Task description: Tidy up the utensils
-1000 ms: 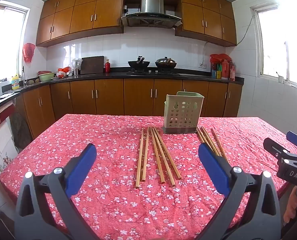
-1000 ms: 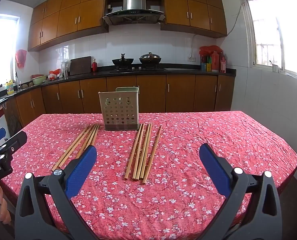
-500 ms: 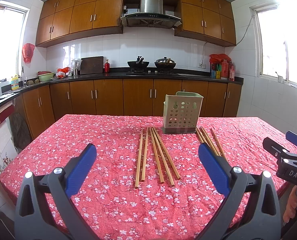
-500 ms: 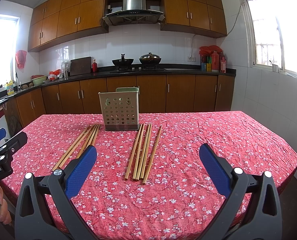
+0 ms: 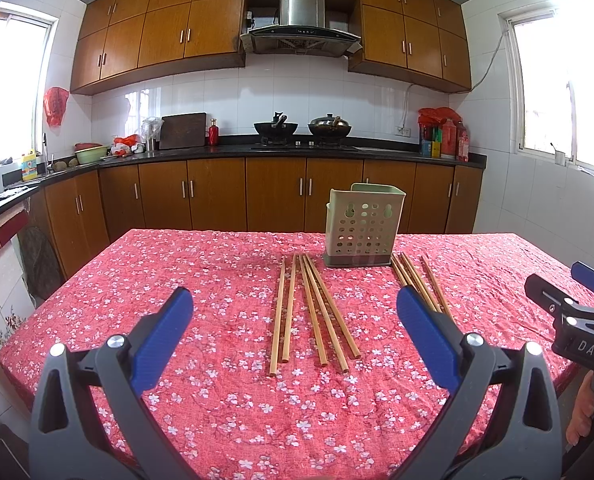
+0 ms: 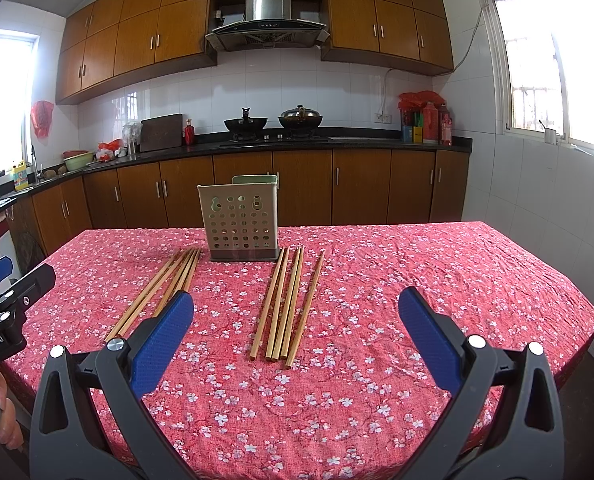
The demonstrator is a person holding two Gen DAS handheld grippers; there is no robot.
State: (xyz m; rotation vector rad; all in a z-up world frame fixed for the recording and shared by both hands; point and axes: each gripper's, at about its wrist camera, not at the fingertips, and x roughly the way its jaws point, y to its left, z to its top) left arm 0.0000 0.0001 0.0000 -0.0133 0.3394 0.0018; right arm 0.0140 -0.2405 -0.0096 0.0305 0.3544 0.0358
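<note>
A pale green perforated utensil holder [image 5: 363,227] [image 6: 241,222] stands upright near the far middle of the table. Two groups of wooden chopsticks lie flat in front of it: a left group [image 5: 311,312] [image 6: 157,292] and a right group [image 5: 415,280] [image 6: 287,304]. My left gripper [image 5: 293,312] is open above the near edge, with the left group between and beyond its fingers. My right gripper [image 6: 295,312] is open too, facing the right group. Neither holds anything.
The table wears a red floral cloth [image 5: 201,276] [image 6: 437,280]. The right gripper's body [image 5: 573,320] shows at the right edge of the left view, the left one [image 6: 5,304] at the left of the right view. Kitchen counters and cabinets [image 5: 217,192] lie behind.
Both views have crept slightly forward toward the chopsticks. Both grippers stay open; nothing on the table has moved.
</note>
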